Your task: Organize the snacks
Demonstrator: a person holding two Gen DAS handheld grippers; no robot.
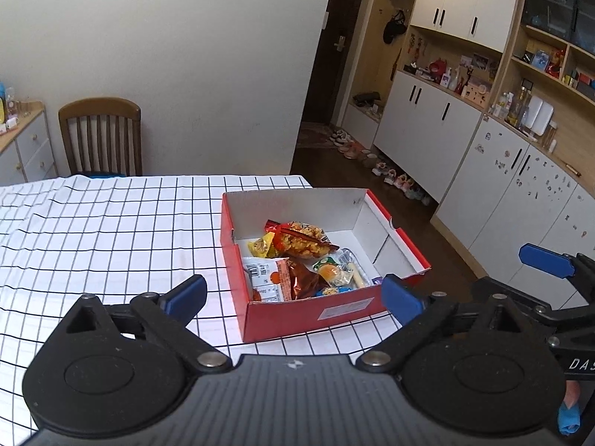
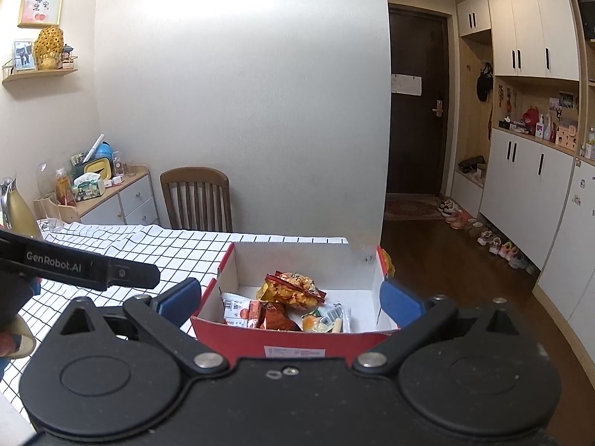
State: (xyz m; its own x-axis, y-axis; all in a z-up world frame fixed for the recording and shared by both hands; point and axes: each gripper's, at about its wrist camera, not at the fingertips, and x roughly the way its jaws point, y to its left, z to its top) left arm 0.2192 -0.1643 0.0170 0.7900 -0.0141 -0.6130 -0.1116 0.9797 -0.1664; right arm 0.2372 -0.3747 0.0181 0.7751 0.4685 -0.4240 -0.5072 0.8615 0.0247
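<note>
Two grippers hang spread wide and empty, their blue rubbery pads matte against black ribbed plastic: the left gripper (image 1: 293, 291) low in its frame, the right gripper (image 2: 290, 297) likewise. Between each pair of pads sits the red cardboard box (image 1: 308, 316), rectangular, white inside, resting near the right edge of the grid-checked tablecloth (image 1: 111, 230). Inside lie crinkly snack packets (image 1: 301, 260): a glossy bag of golden puffs, a foil-red pouch, a white stick. A slatted wooden chair (image 1: 100, 137) stands at upper left.

Table (image 1: 93, 230) wears a white black-grid cloth; red box (image 1: 308, 316) of snacks sits near its corner.
</note>
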